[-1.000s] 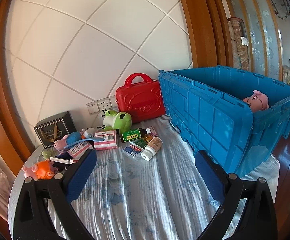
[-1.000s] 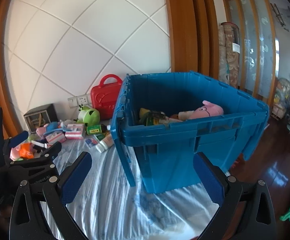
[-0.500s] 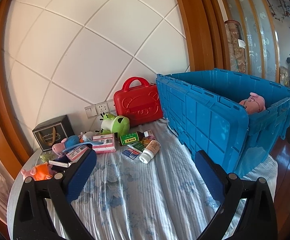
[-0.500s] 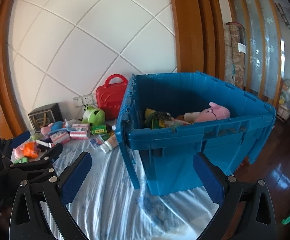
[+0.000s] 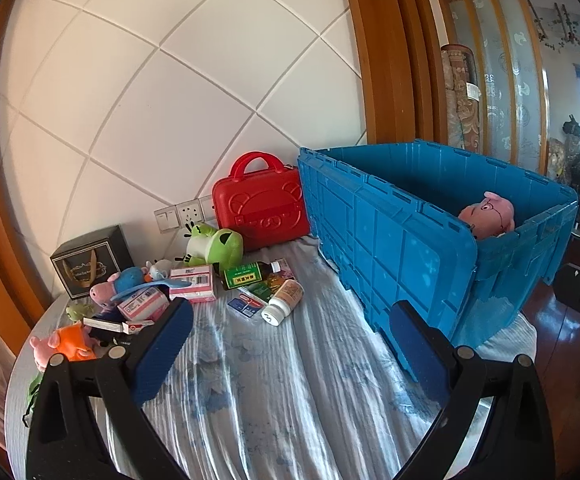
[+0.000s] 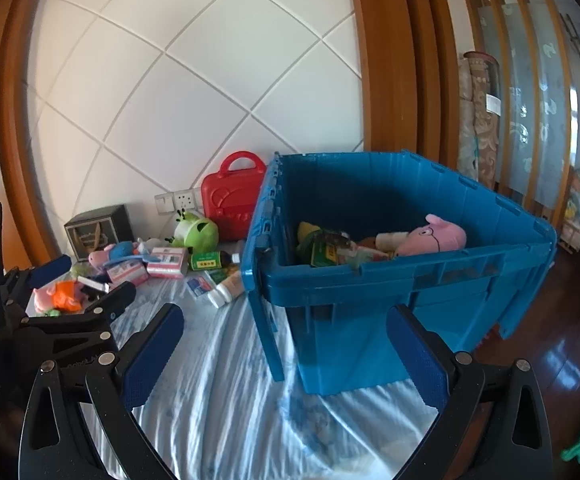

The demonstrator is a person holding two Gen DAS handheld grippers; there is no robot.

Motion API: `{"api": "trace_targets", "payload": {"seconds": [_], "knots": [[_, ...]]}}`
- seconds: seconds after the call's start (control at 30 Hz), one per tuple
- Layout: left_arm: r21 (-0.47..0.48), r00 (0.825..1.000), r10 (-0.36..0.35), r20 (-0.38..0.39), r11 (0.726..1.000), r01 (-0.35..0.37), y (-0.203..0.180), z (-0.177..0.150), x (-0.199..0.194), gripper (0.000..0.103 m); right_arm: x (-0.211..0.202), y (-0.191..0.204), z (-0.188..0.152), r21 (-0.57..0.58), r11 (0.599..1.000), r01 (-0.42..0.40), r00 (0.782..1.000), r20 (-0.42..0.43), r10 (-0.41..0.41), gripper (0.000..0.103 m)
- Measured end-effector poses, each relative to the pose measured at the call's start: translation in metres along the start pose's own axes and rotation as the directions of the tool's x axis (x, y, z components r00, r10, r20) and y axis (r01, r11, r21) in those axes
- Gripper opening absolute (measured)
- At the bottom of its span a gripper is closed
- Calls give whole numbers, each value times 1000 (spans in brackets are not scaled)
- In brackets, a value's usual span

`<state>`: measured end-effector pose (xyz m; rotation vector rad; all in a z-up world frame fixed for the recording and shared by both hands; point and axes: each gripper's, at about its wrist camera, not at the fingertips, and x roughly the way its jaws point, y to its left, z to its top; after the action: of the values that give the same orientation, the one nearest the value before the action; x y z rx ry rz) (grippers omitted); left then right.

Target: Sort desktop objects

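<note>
A big blue crate (image 5: 402, 240) (image 6: 406, 280) stands on the right of the cloth-covered table and holds a pink pig plush (image 6: 434, 236) and boxes. Left of it lies a pile: a green frog plush (image 5: 214, 244), a dark bottle with a green label (image 5: 250, 274), a white pill bottle (image 5: 284, 302), pink boxes (image 5: 192, 284), and small pig toys (image 5: 66, 340). My left gripper (image 5: 290, 340) hangs open over bare cloth in front of the pile. My right gripper (image 6: 286, 348) is open before the crate's near wall. The left gripper's body (image 6: 50, 320) shows in the right wrist view.
A red toy suitcase (image 5: 260, 204) leans on the white tiled wall behind the pile. A black gift box (image 5: 90, 264) sits at the far left. The table edge curves at the left; wooden floor (image 6: 550, 344) lies to the right.
Both views have shifted a little: the pile and the crate sit slightly nearer and lower in the left view. Both grippers stay open and hold nothing.
</note>
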<state>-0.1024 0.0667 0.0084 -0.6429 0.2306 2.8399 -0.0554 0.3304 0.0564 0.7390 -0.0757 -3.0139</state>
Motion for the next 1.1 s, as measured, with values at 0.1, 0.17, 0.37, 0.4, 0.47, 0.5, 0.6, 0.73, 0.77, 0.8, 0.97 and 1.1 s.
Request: {"api": "trace_targets", "payload": {"seconds": [0.1,0.17,0.37,0.4,0.47,0.5,0.6,0.73,0.77,0.8,0.97,1.1], "knots": [[6,1000,3,1,1000,-3,0,-2,-2,100,-2,1,-1,0,1000,-5,1000,1,5,103],[-3,1000,12,2,1000,-12,1,-2,-4,100,-3,1,-1,-2,1000,-9,1000,0,9,103],[-22,999,40,7,999,-40,10,-2,-9,100,-9,5,0,-7,1000,-18,1000,10,18,103],[-24,999,40,5,999,-40,11,-2,-10,100,-9,6,0,-9,1000,-21,1000,10,21,103],[-24,999,45,3,999,-45,12,-3,-11,100,-11,7,0,-15,1000,-25,1000,12,25,103],[-25,999,51,2,998,-50,13,-3,-11,100,-11,8,0,-17,1000,-26,1000,13,26,103],[-23,998,57,-2,998,-57,13,-4,-13,100,-14,9,0,-19,999,-29,999,18,30,103],[-19,998,64,-5,998,-64,15,-4,-16,100,-17,9,0,-23,999,-34,999,24,35,103],[-19,998,65,-4,998,-65,15,-4,-16,100,-18,9,0,-24,999,-35,999,26,36,103],[-18,998,67,-2,998,-67,15,-4,-17,100,-19,10,0,-25,999,-37,999,27,37,103],[-23,997,71,-8,997,-71,16,-6,-19,100,-22,11,1,-32,999,-42,999,33,43,103],[-28,997,74,-13,997,-74,17,-6,-20,100,-25,13,1,-38,998,-46,998,38,48,103]]}}
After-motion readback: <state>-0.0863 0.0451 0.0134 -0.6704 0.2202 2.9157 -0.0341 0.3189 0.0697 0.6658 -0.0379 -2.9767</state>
